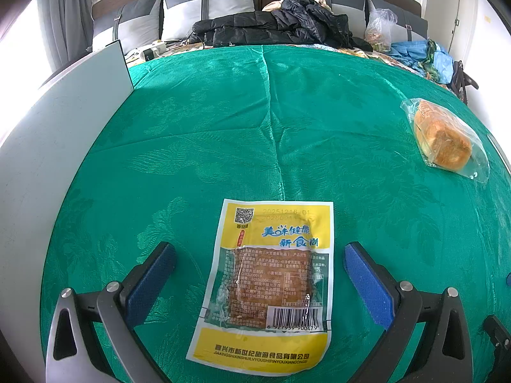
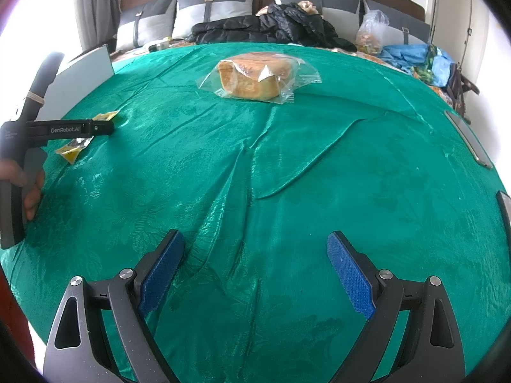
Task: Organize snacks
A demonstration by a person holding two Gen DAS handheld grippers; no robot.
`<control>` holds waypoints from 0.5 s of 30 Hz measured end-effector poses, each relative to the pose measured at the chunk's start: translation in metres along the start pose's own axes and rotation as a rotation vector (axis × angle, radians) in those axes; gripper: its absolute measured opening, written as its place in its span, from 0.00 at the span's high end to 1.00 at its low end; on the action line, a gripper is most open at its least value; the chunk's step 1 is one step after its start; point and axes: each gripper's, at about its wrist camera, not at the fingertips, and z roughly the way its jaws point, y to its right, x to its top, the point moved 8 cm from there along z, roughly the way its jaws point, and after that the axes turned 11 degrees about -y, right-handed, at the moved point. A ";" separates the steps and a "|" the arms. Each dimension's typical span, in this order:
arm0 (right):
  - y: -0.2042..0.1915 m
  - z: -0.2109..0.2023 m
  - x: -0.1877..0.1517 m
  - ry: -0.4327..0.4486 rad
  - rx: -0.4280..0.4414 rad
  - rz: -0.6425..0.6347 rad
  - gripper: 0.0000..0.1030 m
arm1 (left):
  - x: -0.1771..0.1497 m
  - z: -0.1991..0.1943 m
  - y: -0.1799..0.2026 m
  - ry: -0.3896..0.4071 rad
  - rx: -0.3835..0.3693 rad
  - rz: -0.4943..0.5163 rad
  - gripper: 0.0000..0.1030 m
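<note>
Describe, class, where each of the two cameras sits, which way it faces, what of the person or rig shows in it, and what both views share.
Left wrist: sits on the left claw, facing the headboard; open blue pads flank the flat yellow printed snack packet.
Right wrist: sits on the right claw, open over bare cloth, facing the same way; at left, the person's hand grips the other black tool.
Shared: the green patterned tablecloth, the golden bread loaf in clear plastic wrap, the packet.
</note>
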 end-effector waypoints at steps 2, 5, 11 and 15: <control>0.000 0.000 0.000 0.000 0.001 -0.001 0.09 | 0.000 0.000 0.000 0.000 0.000 0.000 0.00; 0.000 0.000 0.000 0.000 0.001 -0.001 0.09 | 0.000 0.000 -0.001 0.000 0.000 0.000 0.00; 0.000 0.000 0.000 0.000 0.001 -0.001 0.09 | 0.000 0.000 0.000 0.000 0.000 0.000 0.00; 0.000 -0.001 -0.001 0.000 0.001 -0.001 0.09 | 0.000 0.000 -0.001 0.000 0.000 0.000 0.00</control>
